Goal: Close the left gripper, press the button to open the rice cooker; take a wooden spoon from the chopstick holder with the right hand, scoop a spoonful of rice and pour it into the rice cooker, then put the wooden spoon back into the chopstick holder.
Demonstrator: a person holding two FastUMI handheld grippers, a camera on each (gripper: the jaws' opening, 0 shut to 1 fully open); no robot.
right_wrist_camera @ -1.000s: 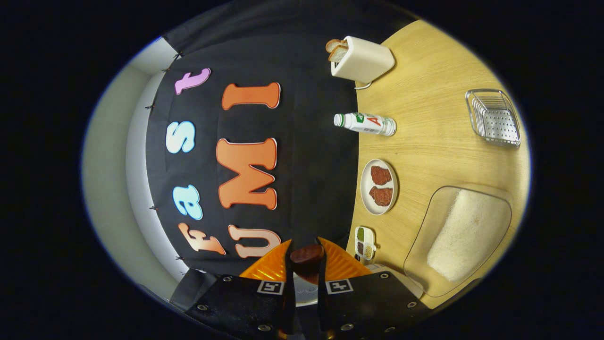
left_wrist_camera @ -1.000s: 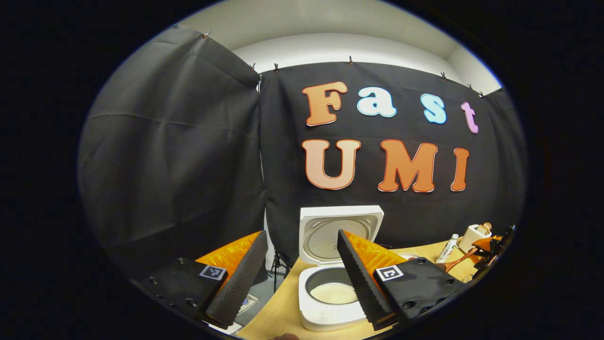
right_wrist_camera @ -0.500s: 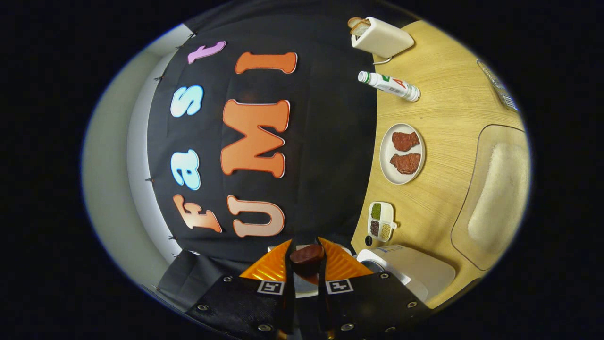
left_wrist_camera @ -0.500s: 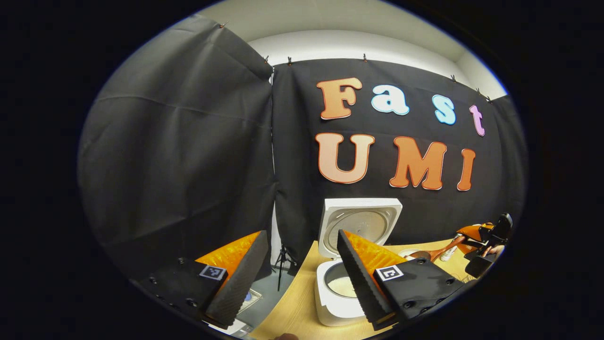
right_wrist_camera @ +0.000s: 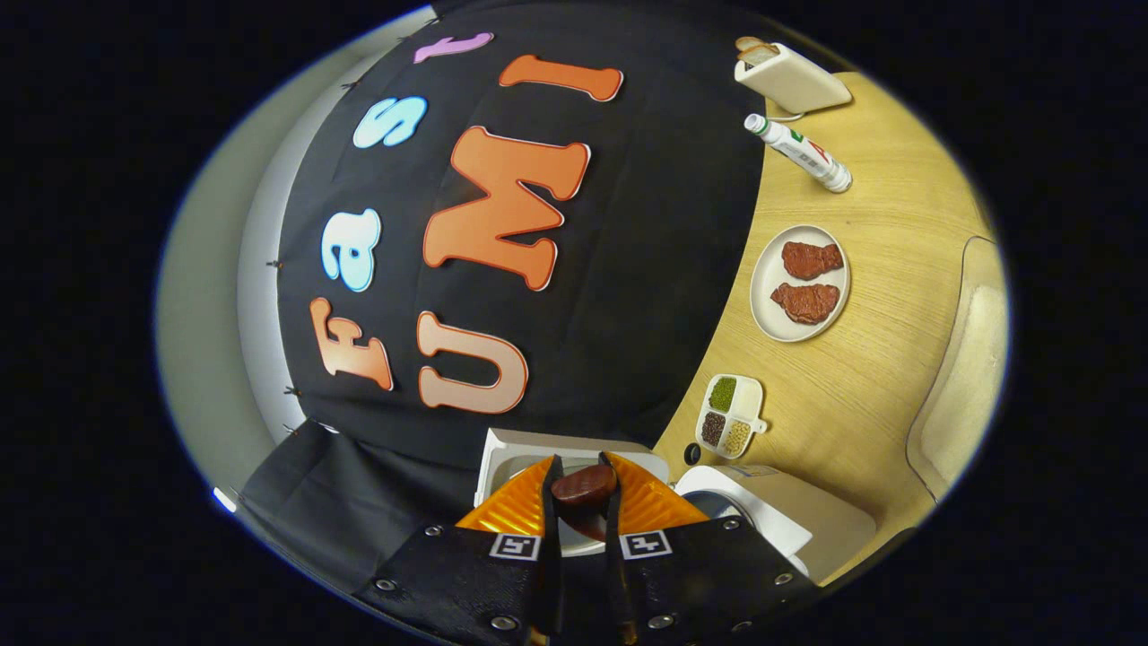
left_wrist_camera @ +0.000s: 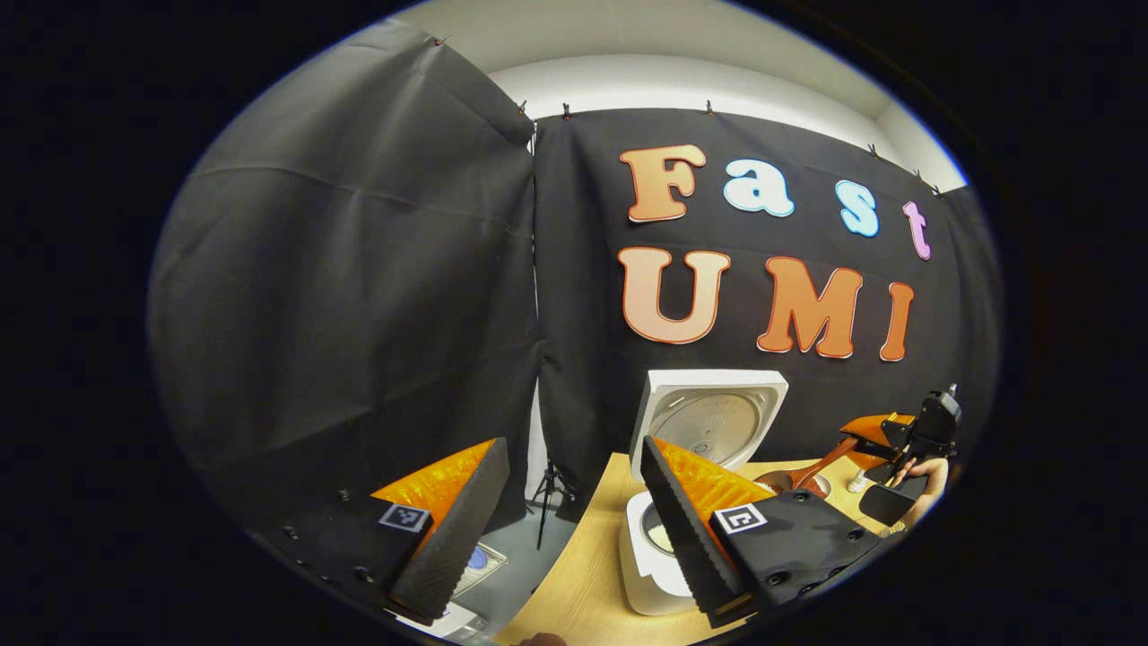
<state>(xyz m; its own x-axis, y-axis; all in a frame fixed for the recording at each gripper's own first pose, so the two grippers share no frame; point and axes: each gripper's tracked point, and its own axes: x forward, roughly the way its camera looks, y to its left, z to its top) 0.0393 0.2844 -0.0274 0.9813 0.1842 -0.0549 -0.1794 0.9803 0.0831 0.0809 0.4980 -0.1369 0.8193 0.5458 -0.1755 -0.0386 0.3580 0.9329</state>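
Observation:
In the left gripper view the white rice cooker [left_wrist_camera: 647,574] stands on the wooden table with its lid [left_wrist_camera: 713,417] raised; my right finger hides part of the pot. My left gripper [left_wrist_camera: 572,447] is open and empty, held above the table's left end. To the cooker's right, my right gripper [left_wrist_camera: 874,432] holds the wooden spoon [left_wrist_camera: 812,474] by its handle, bowl end toward the cooker. In the right gripper view, rolled sideways, my right gripper [right_wrist_camera: 580,462] is shut on the spoon [right_wrist_camera: 585,489], just above the cooker's lid [right_wrist_camera: 529,447] and body [right_wrist_camera: 780,520].
On the table [right_wrist_camera: 888,206] lie a plate with two meat pieces [right_wrist_camera: 800,283], a small divided dish of beans [right_wrist_camera: 731,417], a bottle [right_wrist_camera: 798,152], a toaster with bread [right_wrist_camera: 789,76] and a clear rice container [right_wrist_camera: 964,359]. A tripod [left_wrist_camera: 547,493] stands off the table's left end.
My right gripper has lifted and swung with the spoon toward the cooker, leaving the rice container at its view's edge. My left gripper has turned left, still open.

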